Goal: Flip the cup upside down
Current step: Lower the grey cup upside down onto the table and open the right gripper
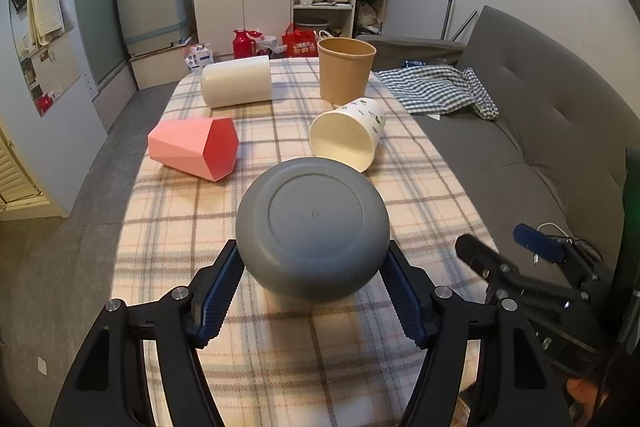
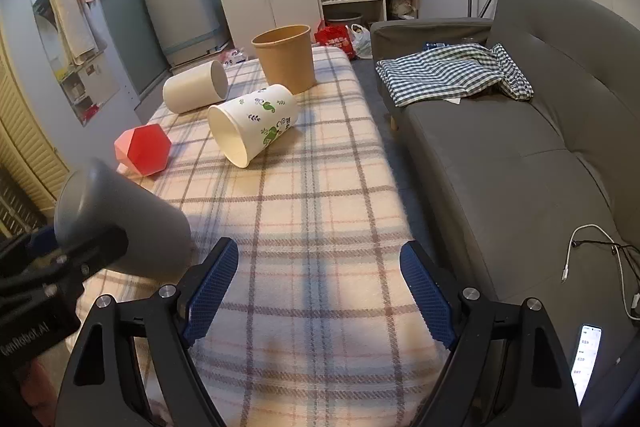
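My left gripper [image 1: 314, 281] is shut on a grey cup [image 1: 312, 223], its round base facing the camera, just above the plaid tablecloth [image 1: 280, 347]. In the right wrist view the grey cup [image 2: 120, 215] lies tilted at the left, held by the left gripper's fingers [image 2: 96, 247]. My right gripper [image 2: 320, 287] is open and empty over the cloth near the table's right edge; it also shows in the left wrist view [image 1: 508, 247].
On the table lie a pink faceted cup [image 1: 192, 149], a white patterned paper cup [image 1: 348, 135] and a cream cup [image 1: 236, 81], all on their sides. A brown paper cup [image 1: 345, 69] stands upright. A grey sofa [image 2: 520, 155] with a checked cloth [image 2: 448, 71] is to the right.
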Demonstrator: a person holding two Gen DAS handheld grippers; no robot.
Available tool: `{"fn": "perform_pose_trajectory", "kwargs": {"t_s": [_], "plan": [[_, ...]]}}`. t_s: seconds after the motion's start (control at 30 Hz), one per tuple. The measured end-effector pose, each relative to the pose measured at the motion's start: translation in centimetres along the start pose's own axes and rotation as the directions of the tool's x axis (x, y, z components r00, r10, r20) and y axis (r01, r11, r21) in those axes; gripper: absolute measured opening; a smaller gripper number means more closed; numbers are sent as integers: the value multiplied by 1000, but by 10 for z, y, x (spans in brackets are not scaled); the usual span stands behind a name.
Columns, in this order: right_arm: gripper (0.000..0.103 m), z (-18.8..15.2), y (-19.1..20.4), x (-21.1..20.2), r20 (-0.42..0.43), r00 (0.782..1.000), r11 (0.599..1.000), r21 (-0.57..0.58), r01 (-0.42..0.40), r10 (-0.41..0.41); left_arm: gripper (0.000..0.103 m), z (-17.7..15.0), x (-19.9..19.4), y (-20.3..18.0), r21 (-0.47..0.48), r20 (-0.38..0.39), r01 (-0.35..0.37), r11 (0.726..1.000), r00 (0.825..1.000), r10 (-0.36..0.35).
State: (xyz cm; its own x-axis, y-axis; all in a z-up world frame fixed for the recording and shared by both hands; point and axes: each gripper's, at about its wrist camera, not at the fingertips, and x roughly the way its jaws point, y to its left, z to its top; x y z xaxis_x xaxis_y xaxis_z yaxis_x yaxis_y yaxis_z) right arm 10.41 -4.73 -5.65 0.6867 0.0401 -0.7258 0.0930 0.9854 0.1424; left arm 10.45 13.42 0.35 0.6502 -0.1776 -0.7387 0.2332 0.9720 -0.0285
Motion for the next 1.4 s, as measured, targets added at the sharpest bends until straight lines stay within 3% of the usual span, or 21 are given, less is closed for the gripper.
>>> {"fn": "perform_pose_trajectory", "kwargs": {"t_s": [0.47,0.77,1.03,1.4], "plan": [[83,-2,2,6,-25,1000,1000,-3,-4,4,71,-19,-1,6,-6,-3,3,1000,1000,-3],[83,0,9,-11,-9,1000,1000,-20,10,-10,74,-24,-11,4,6,3,-14,1000,1000,14],[83,2,17,-49,47,999,999,-47,15,-13,75,-14,-48,4,-9,84,-1,1000,996,2],[83,1,31,-110,150,989,997,-80,9,3,75,-7,-105,12,-32,215,1,999,977,6]]}}
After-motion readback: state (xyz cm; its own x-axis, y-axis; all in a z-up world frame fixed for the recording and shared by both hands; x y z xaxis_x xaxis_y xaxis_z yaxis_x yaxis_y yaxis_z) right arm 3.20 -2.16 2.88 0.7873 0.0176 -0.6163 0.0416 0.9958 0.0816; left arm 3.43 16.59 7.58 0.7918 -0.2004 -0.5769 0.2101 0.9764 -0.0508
